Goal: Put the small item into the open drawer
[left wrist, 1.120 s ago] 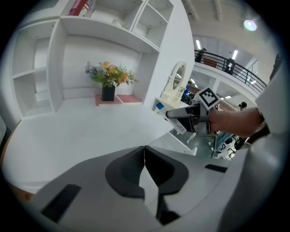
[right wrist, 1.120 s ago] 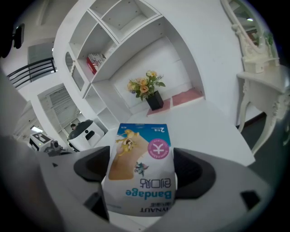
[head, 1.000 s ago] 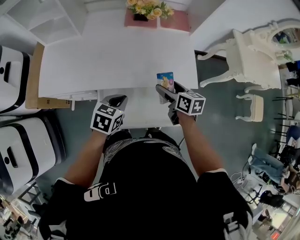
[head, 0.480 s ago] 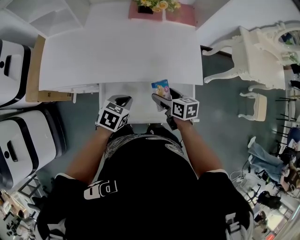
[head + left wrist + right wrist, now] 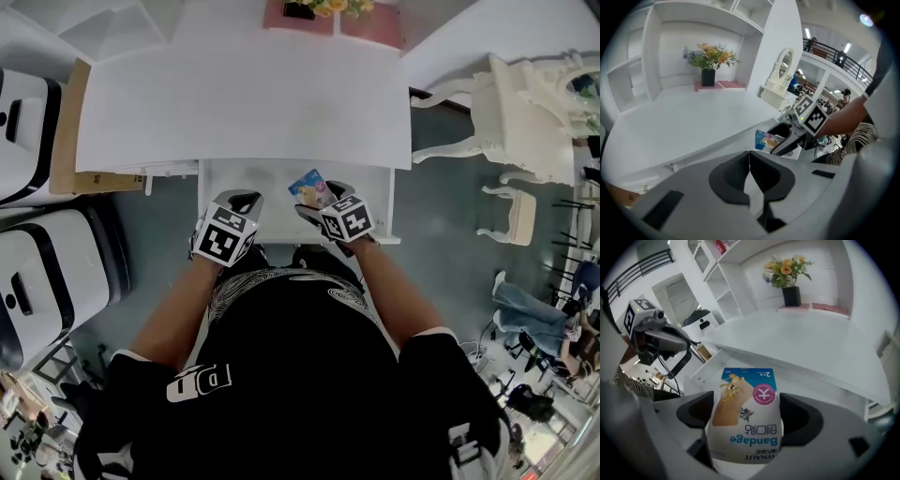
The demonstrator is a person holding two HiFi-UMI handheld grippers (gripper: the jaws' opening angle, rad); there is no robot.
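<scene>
The small item is a blue and tan bandage box [image 5: 746, 418], and my right gripper [image 5: 746, 414] is shut on it. In the head view the bandage box [image 5: 307, 184] hangs over the open white drawer [image 5: 272, 183] under the desk's front edge, held by the right gripper [image 5: 315, 201]. My left gripper [image 5: 238, 199] is at the drawer's left part, shut with nothing in it. In the left gripper view its jaws [image 5: 749, 161] meet, and the box [image 5: 765, 140] shows to the right. The right gripper view shows the left gripper [image 5: 663, 341] at the far left.
A white desk top [image 5: 244, 103] lies beyond the drawer, with a flower vase [image 5: 323, 6] and pink mats at its back. An ornate white chair [image 5: 530, 98] is at the right. White appliances [image 5: 37, 281] and a cardboard panel [image 5: 64, 141] stand at the left.
My right gripper has drawn the bandage box back from the desk's front edge and to the left, so it is now over the open drawer. The left gripper has hardly moved.
</scene>
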